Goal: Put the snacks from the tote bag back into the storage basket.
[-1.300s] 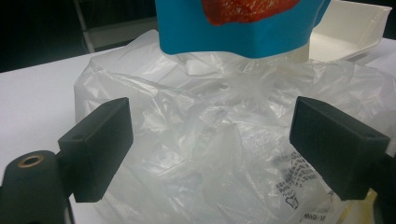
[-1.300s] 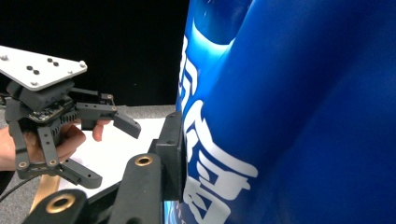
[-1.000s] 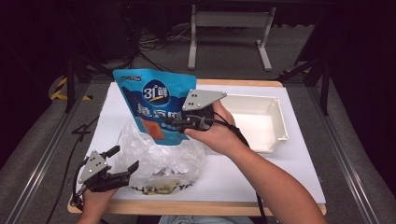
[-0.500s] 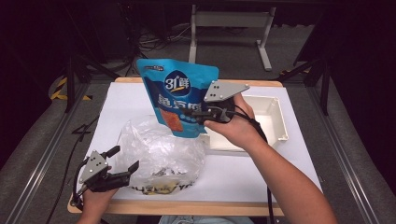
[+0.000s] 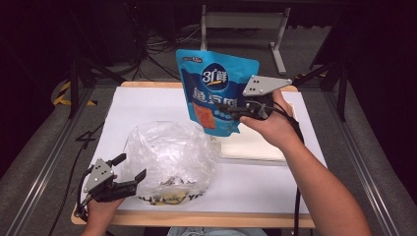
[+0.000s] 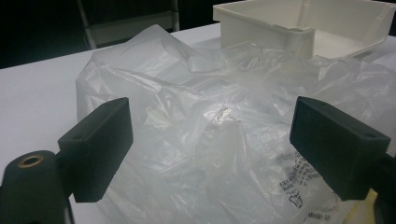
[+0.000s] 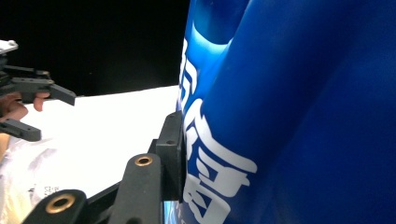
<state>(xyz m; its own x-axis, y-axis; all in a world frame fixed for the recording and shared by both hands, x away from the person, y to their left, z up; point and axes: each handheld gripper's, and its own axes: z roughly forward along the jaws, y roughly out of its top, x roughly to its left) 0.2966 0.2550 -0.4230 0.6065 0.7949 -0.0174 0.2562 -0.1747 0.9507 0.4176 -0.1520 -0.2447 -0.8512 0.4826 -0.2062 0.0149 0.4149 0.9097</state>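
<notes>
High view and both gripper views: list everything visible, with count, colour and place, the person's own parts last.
Snack pouch: one, blue with white lettering, held up above the table's far middle.
Plastic bag: one, clear and crumpled, on the table's near left.
Tray: one, white, on the table right of the bag, partly behind the pouch.
Table: one, white top with a wooden edge.
Metal stand: one, grey, on the floor beyond the table.
Right gripper: black, shut on the pouch.
Left gripper: black, open, beside the bag.
Forearms: two, entering from the bottom edge.
</notes>
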